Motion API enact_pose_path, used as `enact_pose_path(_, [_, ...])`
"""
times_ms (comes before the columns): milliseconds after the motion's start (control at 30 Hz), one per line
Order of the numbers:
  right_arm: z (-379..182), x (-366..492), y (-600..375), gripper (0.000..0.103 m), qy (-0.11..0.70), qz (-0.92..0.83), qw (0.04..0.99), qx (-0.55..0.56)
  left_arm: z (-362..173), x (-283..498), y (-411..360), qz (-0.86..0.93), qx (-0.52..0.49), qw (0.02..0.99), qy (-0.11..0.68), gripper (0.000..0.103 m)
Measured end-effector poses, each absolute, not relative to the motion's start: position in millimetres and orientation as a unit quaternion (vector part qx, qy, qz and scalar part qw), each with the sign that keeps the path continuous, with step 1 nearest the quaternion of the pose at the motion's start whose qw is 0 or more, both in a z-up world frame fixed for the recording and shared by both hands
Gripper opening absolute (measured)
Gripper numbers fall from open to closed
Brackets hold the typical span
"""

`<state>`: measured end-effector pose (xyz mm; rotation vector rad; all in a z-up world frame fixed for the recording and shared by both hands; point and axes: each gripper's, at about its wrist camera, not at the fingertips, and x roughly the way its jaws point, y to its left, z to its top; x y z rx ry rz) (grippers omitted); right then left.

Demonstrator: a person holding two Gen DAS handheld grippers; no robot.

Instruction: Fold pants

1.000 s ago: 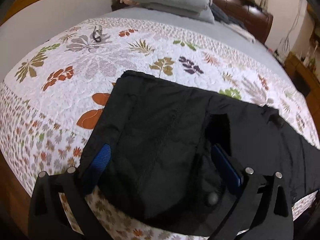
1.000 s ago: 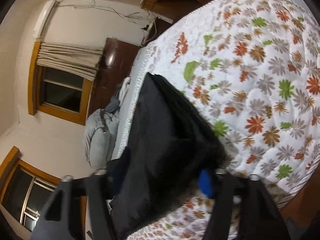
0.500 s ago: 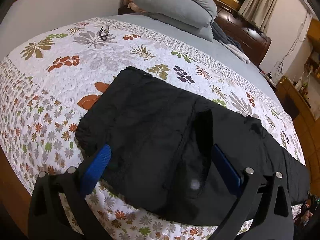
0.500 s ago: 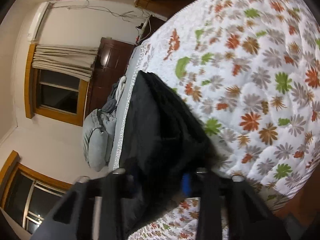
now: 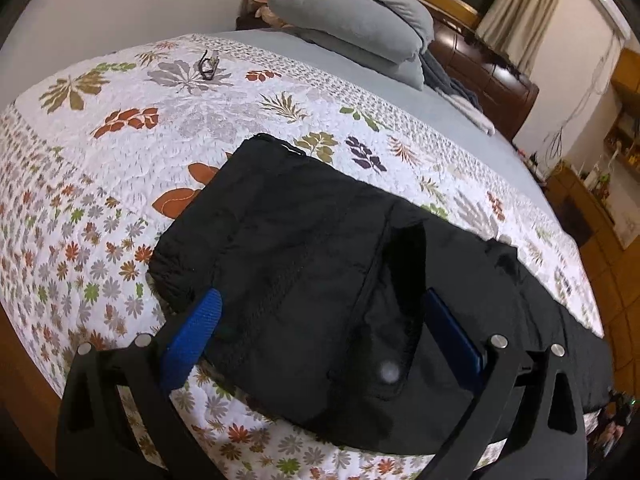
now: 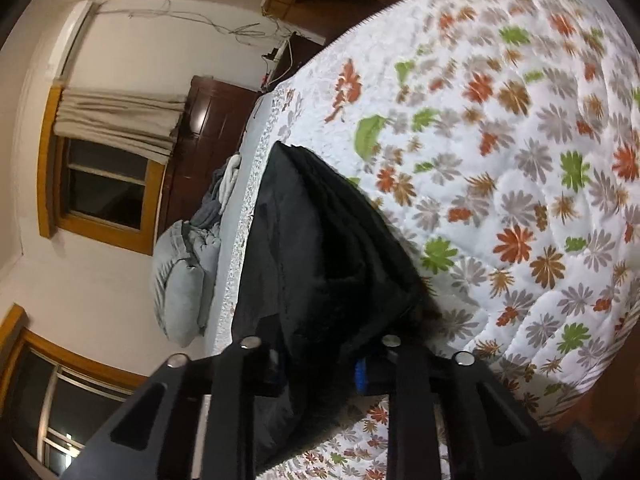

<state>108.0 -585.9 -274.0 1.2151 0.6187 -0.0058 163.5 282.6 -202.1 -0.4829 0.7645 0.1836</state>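
While the right tongs [image 6: 320, 372] are closing on a bunched fold of the black pants [image 5: 320, 264] and the left tongs [image 5: 320, 328] gape open above the waistband, a shallow bite could slip free.

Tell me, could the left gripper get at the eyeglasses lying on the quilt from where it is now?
Probably not without moving: the left gripper stands open over the black pants at the near edge, while the eyeglasses lie far across the quilt. Nothing blocks the way.

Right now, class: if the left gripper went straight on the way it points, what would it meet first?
Most likely the black pants: they fill the space between and ahead of the left gripper, whose jaws stand open. Depth is unclear.
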Motion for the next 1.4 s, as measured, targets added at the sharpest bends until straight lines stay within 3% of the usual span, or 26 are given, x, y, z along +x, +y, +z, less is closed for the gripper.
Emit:
enact_pose_path(300, [-244.3, 118.3, -578.3, 0.017, 0.292, -0.018, 0.791, 0.537, -205.7, 163.8, 282.5, 0.092, -0.243, 0.895, 0.361, 0.1])
enact_pose_path(1400, [-88.6, 146.6, -486.8, 0.016, 0.288, -0.009, 0.884, 0.369, -209.9, 161.6, 284.1, 0.085, -0.253, 0.894, 0.359, 0.1])
